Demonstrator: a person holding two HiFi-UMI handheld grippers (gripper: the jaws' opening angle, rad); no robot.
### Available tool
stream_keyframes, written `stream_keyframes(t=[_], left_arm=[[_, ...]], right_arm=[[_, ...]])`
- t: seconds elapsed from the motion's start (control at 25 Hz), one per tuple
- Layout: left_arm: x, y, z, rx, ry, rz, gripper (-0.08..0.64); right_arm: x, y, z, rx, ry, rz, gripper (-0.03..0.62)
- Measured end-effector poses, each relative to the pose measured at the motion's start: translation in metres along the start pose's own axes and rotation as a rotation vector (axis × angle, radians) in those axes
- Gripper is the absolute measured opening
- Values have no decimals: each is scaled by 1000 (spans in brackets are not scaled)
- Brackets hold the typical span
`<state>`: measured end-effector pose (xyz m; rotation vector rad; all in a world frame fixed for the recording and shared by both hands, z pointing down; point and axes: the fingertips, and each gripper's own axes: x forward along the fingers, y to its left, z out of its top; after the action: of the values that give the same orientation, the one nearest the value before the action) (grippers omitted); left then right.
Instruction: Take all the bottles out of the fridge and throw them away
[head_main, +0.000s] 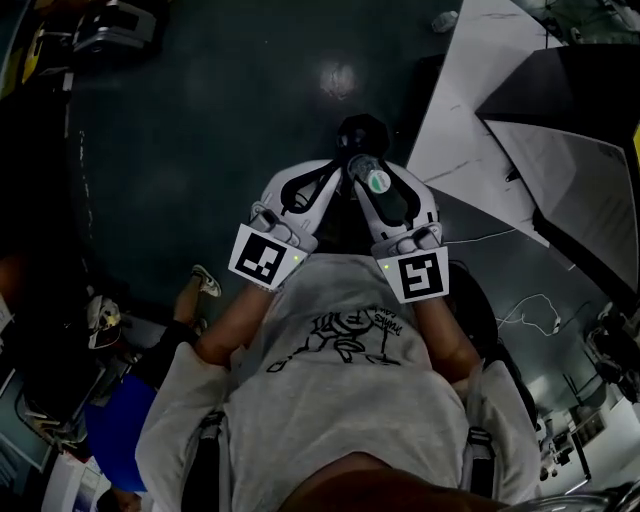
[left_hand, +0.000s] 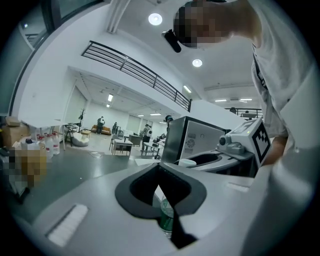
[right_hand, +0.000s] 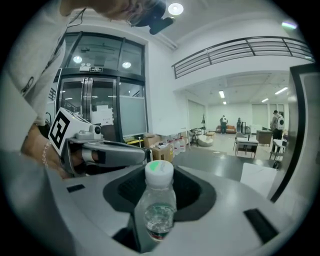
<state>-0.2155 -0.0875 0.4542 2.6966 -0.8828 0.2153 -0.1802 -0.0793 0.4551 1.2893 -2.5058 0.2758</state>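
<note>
The bottle (right_hand: 159, 200) stands upright between the jaws of the right gripper (head_main: 374, 176). It is clear, with a little water in it, and its white cap (right_hand: 159, 170) with a green spot sits uppermost. The jaws stand wide, clamped on the bottle's sides.

The left gripper (head_main: 326, 180) sits close beside the right one, tips nearly meeting, with its jaws closed together and nothing pinched between them. Under its closed tips a piece of a green-labelled bottle shows; where it lies I cannot tell.

Just past both grippers' tips is a round black thing (head_main: 362, 130) on the dark floor (head_main: 200, 120). A dark boxy cabinet (left_hand: 195, 140) stands ahead of the left gripper.
</note>
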Motion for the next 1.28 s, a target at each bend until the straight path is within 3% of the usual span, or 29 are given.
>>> stream_keyframes(t=[0.68, 1.28], left_arm=[[26, 11, -115, -11, 88, -8, 6], [51, 18, -195, -33, 111, -61, 6]], right_arm=[[29, 0, -120, -2, 98, -32, 161], [52, -3, -207, 32, 128, -48, 161]])
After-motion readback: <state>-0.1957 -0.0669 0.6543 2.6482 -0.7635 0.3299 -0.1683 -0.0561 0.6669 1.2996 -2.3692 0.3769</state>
